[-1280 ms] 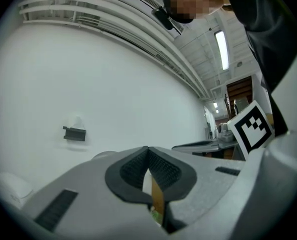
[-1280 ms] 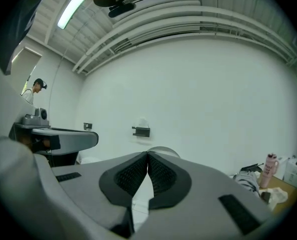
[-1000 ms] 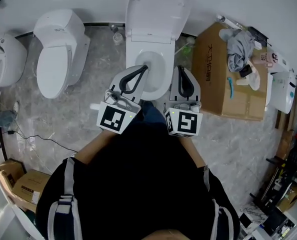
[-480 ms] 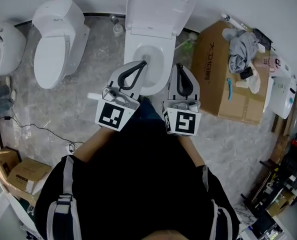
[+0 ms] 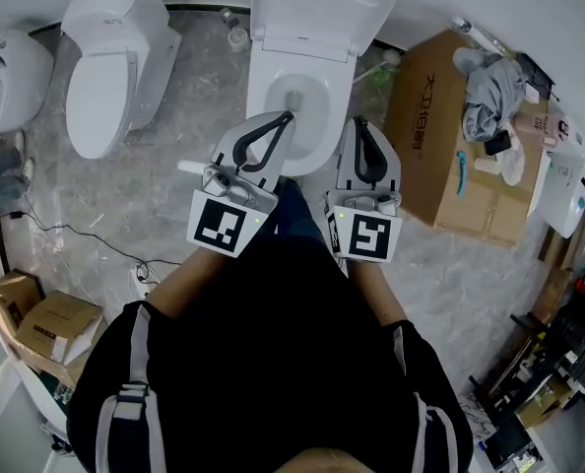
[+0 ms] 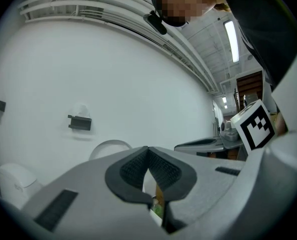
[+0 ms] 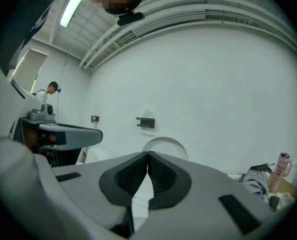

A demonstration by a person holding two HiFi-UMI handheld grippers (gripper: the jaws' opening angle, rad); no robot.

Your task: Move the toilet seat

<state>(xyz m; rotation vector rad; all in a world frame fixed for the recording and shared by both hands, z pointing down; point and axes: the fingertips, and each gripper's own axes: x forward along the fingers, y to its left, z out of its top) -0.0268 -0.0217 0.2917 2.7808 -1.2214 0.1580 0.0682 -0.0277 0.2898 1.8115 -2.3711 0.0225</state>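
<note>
White plastic toilet seat (image 5: 334,95): probably rigid, light, slick; take front rim, just ahead of left gripper (image 5: 289,116) and right gripper (image 5: 359,123), both closed, empty.

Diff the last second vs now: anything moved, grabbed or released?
Hardly anything. The head view drifted, so the toilet and the box sit a little higher in frame. The left gripper and right gripper stay in front of the bowl, jaws shut and empty; nothing grabbed or released. The lid is still up.
</note>
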